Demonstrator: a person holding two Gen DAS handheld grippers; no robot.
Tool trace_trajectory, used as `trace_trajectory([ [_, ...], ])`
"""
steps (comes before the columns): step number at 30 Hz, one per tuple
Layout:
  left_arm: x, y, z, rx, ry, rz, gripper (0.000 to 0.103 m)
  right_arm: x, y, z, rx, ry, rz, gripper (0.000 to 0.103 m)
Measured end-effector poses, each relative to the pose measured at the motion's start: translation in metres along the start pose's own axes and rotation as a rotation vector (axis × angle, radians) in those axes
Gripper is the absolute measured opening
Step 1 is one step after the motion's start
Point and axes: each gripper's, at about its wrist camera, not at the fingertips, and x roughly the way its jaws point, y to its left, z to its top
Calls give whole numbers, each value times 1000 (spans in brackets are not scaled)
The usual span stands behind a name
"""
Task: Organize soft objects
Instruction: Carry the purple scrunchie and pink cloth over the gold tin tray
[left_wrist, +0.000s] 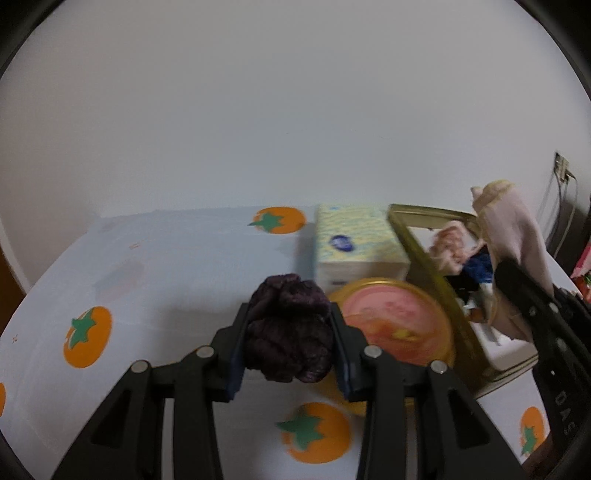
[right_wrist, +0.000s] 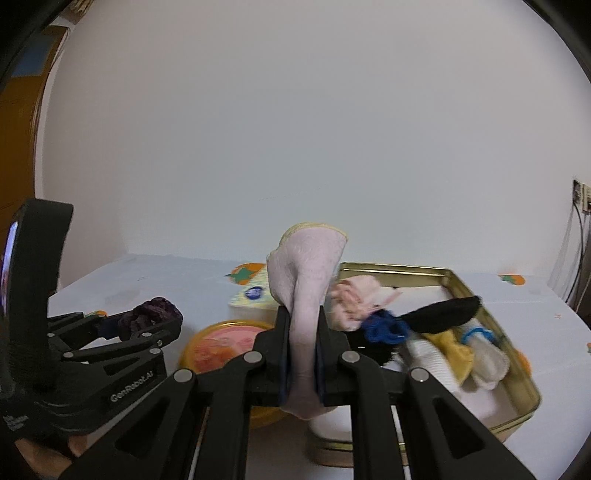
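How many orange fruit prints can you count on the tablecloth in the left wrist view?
5: far edge, left, left border, near centre, lower right. Others may be hidden.

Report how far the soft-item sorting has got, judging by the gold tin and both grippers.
Done: the gold tin already holds several soft pieces, including a pink cloth, a black sock and white socks. In hand: the left gripper clamps a dark purple bundle; the right gripper clamps a pale pink sock. Left: placing both.

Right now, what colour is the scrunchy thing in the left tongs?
Dark purple. The scrunchy bundle shows best in the left wrist view, pinched between the left tongs.
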Motion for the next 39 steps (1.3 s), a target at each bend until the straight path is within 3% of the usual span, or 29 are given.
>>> trace_trajectory([
  [15,4,-84,18,103,-18,-101,38,-2,-83,-1,65,8,-128,13],
  [26,20,-136,31,148,-18,-162,38,5,-119,5,91,11,-172,13],
  [39,45,-170,44,147,23,-195,38,31,-163,19,162,36,-198,13],
])
